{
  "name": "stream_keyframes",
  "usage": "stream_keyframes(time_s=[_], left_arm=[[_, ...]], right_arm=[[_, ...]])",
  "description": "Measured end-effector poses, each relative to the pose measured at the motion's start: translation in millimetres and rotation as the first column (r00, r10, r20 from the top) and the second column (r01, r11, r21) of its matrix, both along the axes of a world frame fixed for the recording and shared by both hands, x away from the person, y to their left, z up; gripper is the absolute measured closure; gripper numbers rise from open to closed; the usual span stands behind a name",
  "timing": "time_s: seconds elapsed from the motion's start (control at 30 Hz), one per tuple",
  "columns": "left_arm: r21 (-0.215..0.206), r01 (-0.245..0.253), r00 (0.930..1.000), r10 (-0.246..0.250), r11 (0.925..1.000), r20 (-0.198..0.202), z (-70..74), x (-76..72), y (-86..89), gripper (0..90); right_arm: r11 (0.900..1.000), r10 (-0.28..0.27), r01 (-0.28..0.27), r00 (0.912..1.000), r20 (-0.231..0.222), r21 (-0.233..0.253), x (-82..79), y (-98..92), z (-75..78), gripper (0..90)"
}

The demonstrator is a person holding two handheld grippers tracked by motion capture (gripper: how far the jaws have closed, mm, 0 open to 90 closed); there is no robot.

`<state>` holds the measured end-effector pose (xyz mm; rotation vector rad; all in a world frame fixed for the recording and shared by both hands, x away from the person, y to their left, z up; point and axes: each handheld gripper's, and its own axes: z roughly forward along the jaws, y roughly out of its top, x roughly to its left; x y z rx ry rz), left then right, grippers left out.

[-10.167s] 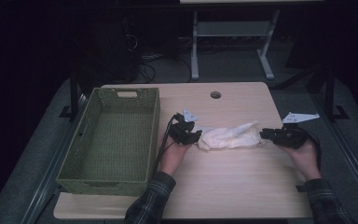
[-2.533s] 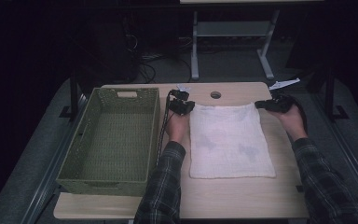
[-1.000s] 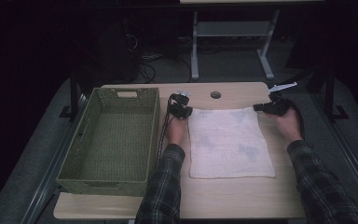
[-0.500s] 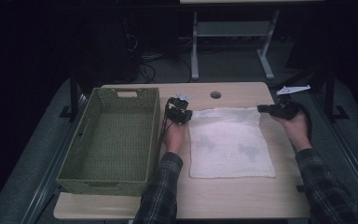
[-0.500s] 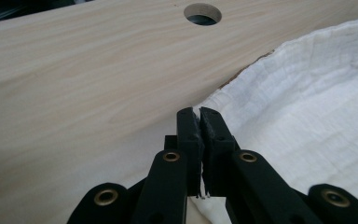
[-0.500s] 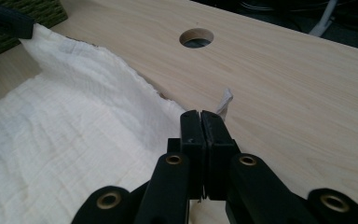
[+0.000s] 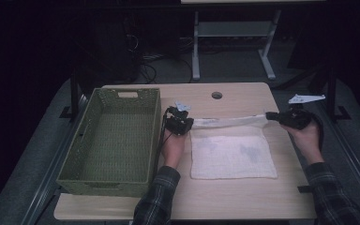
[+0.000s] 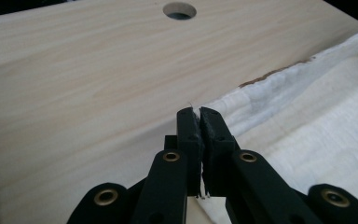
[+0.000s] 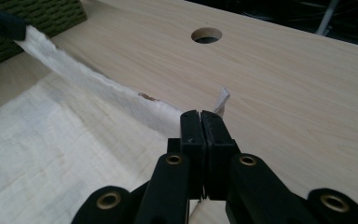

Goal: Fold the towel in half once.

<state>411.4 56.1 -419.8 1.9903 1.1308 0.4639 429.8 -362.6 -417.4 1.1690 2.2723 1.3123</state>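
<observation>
Cloth [image 7: 232,154] far edge hangs taut between left gripper [image 7: 183,123] and right gripper [image 7: 273,116], each clamped on a corner, probably to fold it forward evenly

The high view looks forward and down from above the person's side, taking in the whole bench [image 7: 225,197] from afar. Each claw view sits close behind its own claw, looking along its jaws low over the wood. All three share the round hole [image 7: 216,95] beyond the claws, and the cloth [image 7: 232,157] stretched between them.
</observation>
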Motion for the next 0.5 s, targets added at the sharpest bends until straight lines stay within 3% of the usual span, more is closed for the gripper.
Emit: stream_keyframes(time_s=[0.1, 0.4, 0.5], left_arm=[[0.004, 0.012, 0.9999, -0.012, 0.9999, 0.010, -0.3, -9.0, 2.0, 86.9], [-0.057, 0.049, 0.9988, -0.049, 0.9972, -0.001, -7.5, -29.1, 8.1, 86.8], [-0.042, 0.069, 0.9976, -0.069, 0.9967, 0.001, -10.5, -35.9, 7.1, 86.8]], right_arm=[[1.000, 0.004, -0.004, 0.9999, 0.012, -0.013, -10.6, 0.6, -0.3, 88.4], [0.999, 0.014, -0.013, 0.9998, 0.017, -0.038, -35.5, 3.8, -9.0, 88.3], [1.000, 0.012, -0.012, 0.9999, 0.009, -0.021, -42.0, 1.9, -13.0, 88.3]])
